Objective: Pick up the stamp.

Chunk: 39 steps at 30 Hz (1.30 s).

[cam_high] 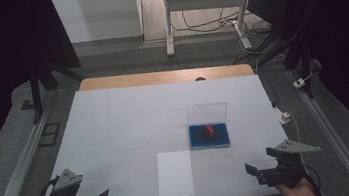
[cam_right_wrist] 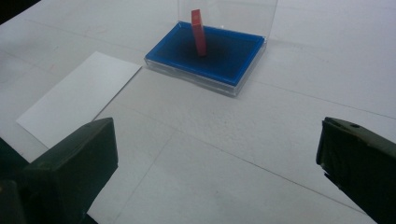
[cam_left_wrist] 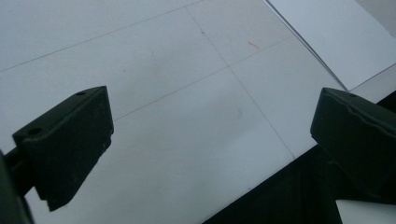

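Sizing Up the Red Piece in the Blue Case

Holding both grippers low at the table's near edge, we have the left gripper [cam_high: 104, 194] and the right gripper [cam_high: 248, 168] with jaws spread wide and empty. The small red piece [cam_right_wrist: 199, 32] stands upright on the blue tray [cam_right_wrist: 243, 58] of an open clear-lidded case [cam_high: 207, 112], just beyond the white paper sheet [cam_high: 175, 174] and well apart from both grippers. We judge it light, rigid and easily toppled (a thin slab on edge), so pinching its flat faces near the top looks safest
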Motion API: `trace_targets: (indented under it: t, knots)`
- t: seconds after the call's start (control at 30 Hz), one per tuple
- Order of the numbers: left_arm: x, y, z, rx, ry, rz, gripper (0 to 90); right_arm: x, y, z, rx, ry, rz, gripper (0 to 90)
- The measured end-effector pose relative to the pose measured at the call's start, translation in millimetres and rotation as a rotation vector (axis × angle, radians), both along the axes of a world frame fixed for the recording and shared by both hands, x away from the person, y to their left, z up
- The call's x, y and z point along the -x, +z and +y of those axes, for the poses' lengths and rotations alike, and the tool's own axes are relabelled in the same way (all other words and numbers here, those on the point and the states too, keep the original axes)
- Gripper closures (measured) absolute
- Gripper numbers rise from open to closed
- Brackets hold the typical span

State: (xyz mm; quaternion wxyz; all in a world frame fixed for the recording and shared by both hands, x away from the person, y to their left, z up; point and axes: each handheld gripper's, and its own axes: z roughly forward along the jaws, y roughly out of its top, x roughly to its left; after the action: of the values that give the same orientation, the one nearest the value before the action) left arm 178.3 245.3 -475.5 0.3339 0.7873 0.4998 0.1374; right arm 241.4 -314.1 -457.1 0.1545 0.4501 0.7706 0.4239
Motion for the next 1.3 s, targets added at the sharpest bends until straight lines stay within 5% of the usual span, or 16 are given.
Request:
trace_targets:
  t: [0.2,0.37,0.63,1.0,1.3]
  knots:
    - [-0.3,-0.3,2.0,0.010,0.004,0.024,0.6,1.3,0.1,3.9,0.025,0.034,-0.009,0.0]
    - [-1.9,-0.5,6.6,0.062,-0.021,0.028,1.4,1.8,0.1,5.8,0.039,0.067,-0.010,0.0]
    - [-1.5,-0.5,5.9,0.049,-0.039,0.015,1.0,2.1,-0.3,11.2,0.078,0.111,-0.010,0.0]
    - [-1.7,-1.5,2.9,0.030,-0.054,0.020,1.0,2.2,2.4,12.3,0.068,0.094,-0.021,0.0]
    - [-0.4,-0.9,2.0,0.022,-0.065,0.007,0.7,-2.0,4.7,24.0,0.075,0.134,-0.052,0.0]
